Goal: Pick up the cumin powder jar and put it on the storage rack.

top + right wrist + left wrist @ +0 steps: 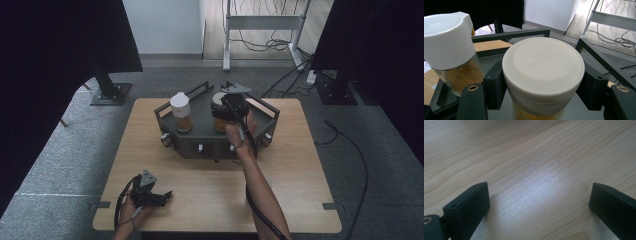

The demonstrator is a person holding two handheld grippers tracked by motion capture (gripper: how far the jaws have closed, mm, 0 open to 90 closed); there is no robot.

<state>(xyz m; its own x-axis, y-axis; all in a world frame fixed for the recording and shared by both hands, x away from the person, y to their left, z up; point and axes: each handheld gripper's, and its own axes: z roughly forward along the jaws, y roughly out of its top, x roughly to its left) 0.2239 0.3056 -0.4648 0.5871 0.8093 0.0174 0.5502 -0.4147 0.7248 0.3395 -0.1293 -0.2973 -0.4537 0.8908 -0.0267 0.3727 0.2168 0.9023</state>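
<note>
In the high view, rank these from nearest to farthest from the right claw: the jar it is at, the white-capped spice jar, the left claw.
1. Jar with the cream lid: between the right claw's jaws, on the right of the dark tray.
2. White-capped spice jar: on the tray's left side.
3. Left claw: at the table's near left, over bare wood.

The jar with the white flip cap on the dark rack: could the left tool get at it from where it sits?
Probably yes: the left tool is open with bare table before it, and the jar stands uncovered.
</note>
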